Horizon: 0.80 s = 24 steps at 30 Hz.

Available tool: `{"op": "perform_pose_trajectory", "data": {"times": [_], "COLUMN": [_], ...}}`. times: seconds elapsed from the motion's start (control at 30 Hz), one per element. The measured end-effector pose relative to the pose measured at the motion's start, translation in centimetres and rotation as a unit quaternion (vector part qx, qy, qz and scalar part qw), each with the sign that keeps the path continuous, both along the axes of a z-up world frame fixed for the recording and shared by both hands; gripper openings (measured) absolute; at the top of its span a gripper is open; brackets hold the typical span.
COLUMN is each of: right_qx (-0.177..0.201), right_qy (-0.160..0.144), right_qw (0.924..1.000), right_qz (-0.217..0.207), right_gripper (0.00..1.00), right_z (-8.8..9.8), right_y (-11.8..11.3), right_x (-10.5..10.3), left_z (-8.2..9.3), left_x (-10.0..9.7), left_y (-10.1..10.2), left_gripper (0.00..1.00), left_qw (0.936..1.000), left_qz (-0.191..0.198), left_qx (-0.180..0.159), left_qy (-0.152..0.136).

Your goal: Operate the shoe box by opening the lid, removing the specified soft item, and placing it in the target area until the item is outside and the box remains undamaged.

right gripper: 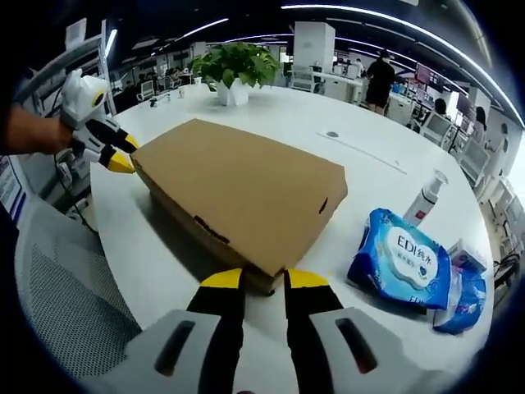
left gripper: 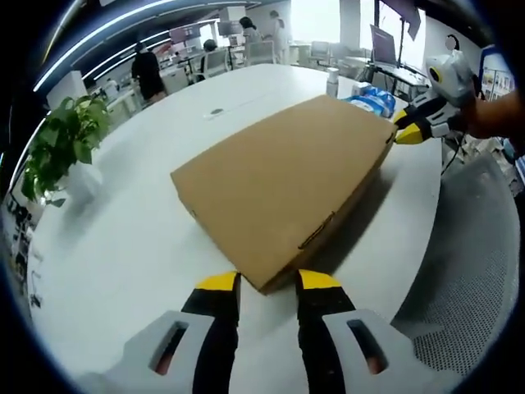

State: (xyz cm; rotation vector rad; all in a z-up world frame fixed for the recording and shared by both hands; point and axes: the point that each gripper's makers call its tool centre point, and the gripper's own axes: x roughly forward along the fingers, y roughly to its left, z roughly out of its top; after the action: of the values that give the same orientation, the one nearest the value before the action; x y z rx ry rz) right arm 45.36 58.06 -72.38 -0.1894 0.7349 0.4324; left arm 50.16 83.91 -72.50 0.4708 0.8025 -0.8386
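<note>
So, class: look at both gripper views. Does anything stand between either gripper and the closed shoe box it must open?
Nothing visible does. The left gripper sits right at one corner of the shoe box, and the right gripper at the opposite corner. The wet-wipes pack and the bottle stand off to the side on the white table.

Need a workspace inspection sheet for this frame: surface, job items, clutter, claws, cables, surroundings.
Surface: white round table, bare between the items.
Job's things: flat brown cardboard shoe box, lid shut, no damage seen; soft item not seen.
Clutter: blue wet-wipes pack, white pump bottle, a smaller blue pack at the table edge.
Grippers: left claw straddles one box corner; right claw straddles the opposite corner; whether either grips, cannot tell.
Cables: nothing seen.
Surroundings: green potted plant in white pot, grey mesh chair, open office with people at desks.
</note>
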Motion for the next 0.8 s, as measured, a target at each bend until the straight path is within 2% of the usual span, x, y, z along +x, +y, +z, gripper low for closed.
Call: {"op": "perform_pose_trajectory", "data": {"times": [0.17, 0.33, 0.5, 0.8], "right_qx": [-0.005, -0.009, -0.009, -0.011], "right_qy": [-0.003, -0.005, -0.008, -0.013], "right_qw": [1.0000, 0.9999, 0.9999, 0.9998], "right_qz": [0.005, -0.002, -0.002, -0.011], "right_gripper": [0.16, 0.18, 0.17, 0.17], "right_z": [0.0, 0.0, 0.0, 0.0], "right_y": [-0.6, -1.4, -1.9, -3.1], "right_x": [1.2, 2.4, 3.3, 5.1], "left_z": [0.0, -0.3, -0.3, -0.3], "left_x": [0.9, 1.9, 3.6, 5.2], "left_y": [-0.5, -1.4, -2.1, -3.3], "left_gripper": [0.25, 0.24, 0.27, 0.28], "left_qw": [1.0000, 0.9999, 0.9999, 0.9998], "left_qz": [0.005, -0.009, -0.010, -0.012], "left_qx": [-0.002, 0.007, 0.012, 0.011], "left_qy": [0.000, -0.002, -0.006, -0.008]}}
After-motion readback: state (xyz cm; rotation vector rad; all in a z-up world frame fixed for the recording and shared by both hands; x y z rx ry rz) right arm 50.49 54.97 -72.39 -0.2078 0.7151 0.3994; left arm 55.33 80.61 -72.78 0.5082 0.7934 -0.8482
